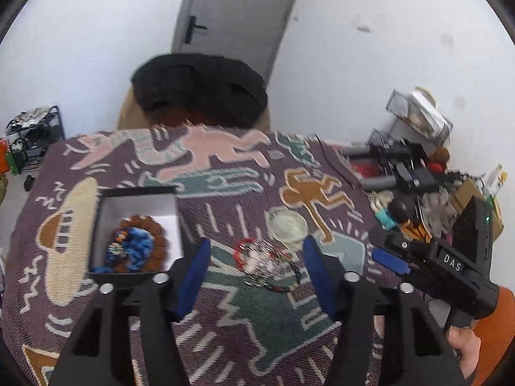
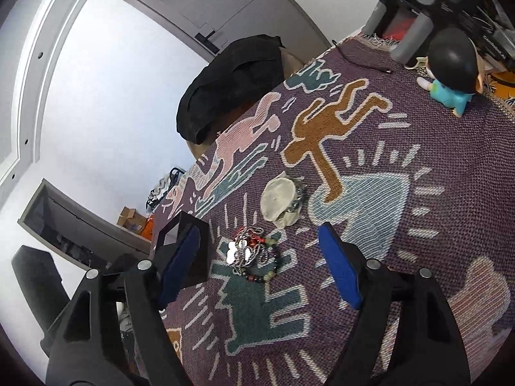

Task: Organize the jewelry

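Tangling into one blurred heap, the jewelry pile (image 1: 267,263) lies beyond both grippers' parted, empty jaws.

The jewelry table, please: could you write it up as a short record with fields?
surface: table under a patterned cloth
box: open black box at the left, holding blue and brown beaded pieces
loose jewelry: tangled pile of chains and bead bracelets, mid-cloth
pouch: pale pouch just beyond the pile
left tool: open, empty, pile ahead between its fingers
right tool: open, empty, aimed at the pile
figurine: toy at the far edge
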A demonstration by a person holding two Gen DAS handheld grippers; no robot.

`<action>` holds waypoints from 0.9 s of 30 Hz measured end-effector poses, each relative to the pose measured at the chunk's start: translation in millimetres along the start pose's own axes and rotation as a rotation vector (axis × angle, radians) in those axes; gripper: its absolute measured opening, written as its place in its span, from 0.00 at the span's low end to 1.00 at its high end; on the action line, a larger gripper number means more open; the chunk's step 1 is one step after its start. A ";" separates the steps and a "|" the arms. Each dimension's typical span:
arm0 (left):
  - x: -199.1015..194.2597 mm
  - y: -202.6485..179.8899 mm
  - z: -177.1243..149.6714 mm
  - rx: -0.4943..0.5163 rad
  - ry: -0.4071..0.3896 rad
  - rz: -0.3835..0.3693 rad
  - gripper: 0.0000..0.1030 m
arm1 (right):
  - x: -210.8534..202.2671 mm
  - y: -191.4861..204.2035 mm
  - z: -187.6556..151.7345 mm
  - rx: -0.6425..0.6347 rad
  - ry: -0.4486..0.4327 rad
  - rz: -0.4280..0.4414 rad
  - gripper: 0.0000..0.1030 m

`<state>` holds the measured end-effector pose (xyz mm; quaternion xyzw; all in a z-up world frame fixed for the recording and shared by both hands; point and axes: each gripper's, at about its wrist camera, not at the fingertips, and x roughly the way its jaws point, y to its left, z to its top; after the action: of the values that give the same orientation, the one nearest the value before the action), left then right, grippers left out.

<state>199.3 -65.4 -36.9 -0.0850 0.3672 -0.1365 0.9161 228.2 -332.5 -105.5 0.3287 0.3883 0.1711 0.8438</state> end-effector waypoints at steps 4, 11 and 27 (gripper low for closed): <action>21.7 -4.9 -0.1 -0.006 0.059 -0.020 0.37 | 1.2 -9.8 -0.8 0.015 0.001 0.003 0.64; 63.3 -7.2 0.8 -0.026 0.161 -0.048 0.31 | 4.3 -24.9 -3.2 0.040 0.011 0.000 0.61; 132.6 -5.4 10.9 -0.021 0.296 0.036 0.29 | 4.4 -46.0 -1.7 0.097 0.023 0.012 0.61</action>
<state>297.7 -111.4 -113.9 -0.0669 0.5011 -0.1275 0.8533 231.2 -362.7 -140.3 0.3696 0.4039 0.1607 0.8212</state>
